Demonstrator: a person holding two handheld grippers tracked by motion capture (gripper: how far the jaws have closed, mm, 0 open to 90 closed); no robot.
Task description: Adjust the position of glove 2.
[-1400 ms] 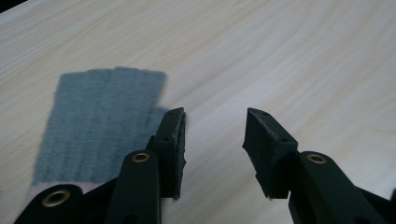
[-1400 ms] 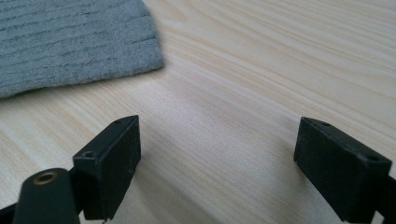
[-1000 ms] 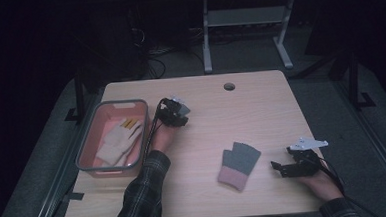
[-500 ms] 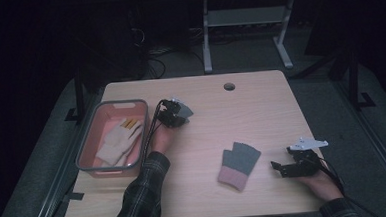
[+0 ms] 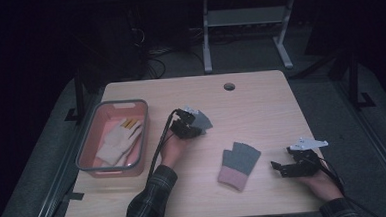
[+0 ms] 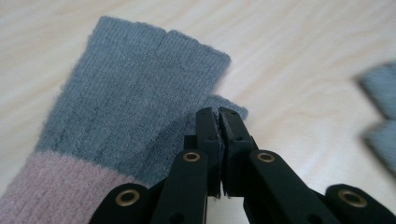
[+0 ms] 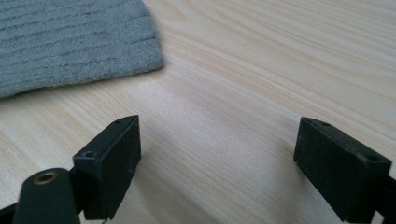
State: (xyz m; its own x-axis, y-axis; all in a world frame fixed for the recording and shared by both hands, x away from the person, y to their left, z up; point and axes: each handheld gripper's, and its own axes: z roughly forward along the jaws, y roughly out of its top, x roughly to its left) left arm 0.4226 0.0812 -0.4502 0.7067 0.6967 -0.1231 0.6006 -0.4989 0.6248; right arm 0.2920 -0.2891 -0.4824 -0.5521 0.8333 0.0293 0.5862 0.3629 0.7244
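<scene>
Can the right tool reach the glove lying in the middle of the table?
Probably yes. The right tool is open and the glove lies close ahead, with bare table between them. The left tool holds the other glove.

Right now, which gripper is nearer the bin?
Left. The left gripper, shut on a glove, is right of the bin; the right gripper is near the table's opposite side.

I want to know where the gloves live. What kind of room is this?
Probably a workroom or lab, not a home. A plain wooden table stands on grey carpet in a dark room, cables lie on the floor behind it, and a metal frame stands beyond.
</scene>
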